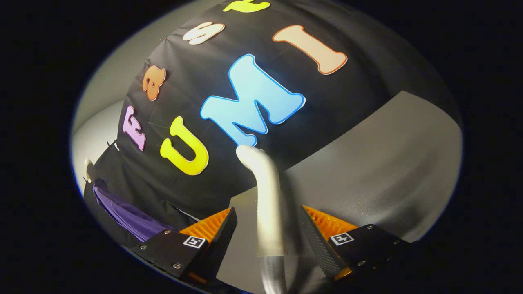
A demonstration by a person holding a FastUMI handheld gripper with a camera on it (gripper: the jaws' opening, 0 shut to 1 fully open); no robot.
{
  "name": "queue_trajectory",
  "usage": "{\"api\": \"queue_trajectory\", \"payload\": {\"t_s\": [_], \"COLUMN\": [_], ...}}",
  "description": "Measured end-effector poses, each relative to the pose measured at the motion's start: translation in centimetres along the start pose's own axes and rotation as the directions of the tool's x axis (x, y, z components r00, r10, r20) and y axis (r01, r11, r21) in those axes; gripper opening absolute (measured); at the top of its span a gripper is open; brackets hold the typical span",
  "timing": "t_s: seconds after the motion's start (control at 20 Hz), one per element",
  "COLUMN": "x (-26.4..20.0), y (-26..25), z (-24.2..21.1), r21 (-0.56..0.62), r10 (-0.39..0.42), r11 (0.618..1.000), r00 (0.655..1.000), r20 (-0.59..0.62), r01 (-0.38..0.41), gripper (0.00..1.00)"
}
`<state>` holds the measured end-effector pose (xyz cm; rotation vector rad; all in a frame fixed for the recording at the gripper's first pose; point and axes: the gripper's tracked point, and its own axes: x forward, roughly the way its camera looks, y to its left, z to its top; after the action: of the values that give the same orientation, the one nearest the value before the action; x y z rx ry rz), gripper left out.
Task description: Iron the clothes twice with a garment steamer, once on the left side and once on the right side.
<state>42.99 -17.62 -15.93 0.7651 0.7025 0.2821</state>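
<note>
— Room first: what lay open around the gripper (pixel 267 228)?

— Grey table (pixel 367 163) stretched bare beyond the right finger, out to its far edge where it met the black booth wall (pixel 229 73). On the left the table's edge ran close behind the left finger, and past it the wall cloth hung down.

— And the steamer?

— The garment steamer (pixel 267 196) stood between the two fingers, a pale handle rising ahead of them and bending over at its top toward the wall. A ribbed hose joined it low down, near the fingers' base.

— Were the fingers closed on it?

— They stood spread, with a visible gap on each side of the handle; neither pad seemed to press it, though the lower part was hard to judge.

— The clothes?

— A purple garment (pixel 126 214) hung to the left, beyond the left finger, against the lower part of the wall cloth, on a pale hanger (pixel 87 168) whose end showed above it. It was well apart from the steamer.

— The room behind?

— Plain pale wall (pixel 110 77) showed past the cloth's left border. The whole view was tilted.
</note>
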Motion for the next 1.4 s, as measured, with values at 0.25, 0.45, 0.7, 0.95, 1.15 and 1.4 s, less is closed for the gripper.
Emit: {"api": "queue_trajectory", "payload": {"t_s": [0.25,0.45,0.7,0.95,1.15,1.4], "x": [2.4,3.6,4.7,4.1,3.2,-0.8], "y": [0.3,0.4,0.8,1.1,1.1,2.9], "z": [0.5,-0.5,-1.2,-1.4,-1.3,0.0], "r21": [0.109,0.169,0.25,0.254,0.314,0.276], "r10": [0.051,0.079,0.091,0.111,0.125,0.101], "r11": [0.993,0.984,0.967,0.965,0.947,0.958], "r00": [0.998,0.991,0.982,0.98,0.982,0.994], "r20": [-0.04,-0.112,-0.167,-0.163,-0.143,-0.049], "r01": [-0.047,-0.059,-0.047,-0.067,-0.075,-0.084], "gripper": [0.94,0.92,0.56,0.34,0.27,0.26]}}
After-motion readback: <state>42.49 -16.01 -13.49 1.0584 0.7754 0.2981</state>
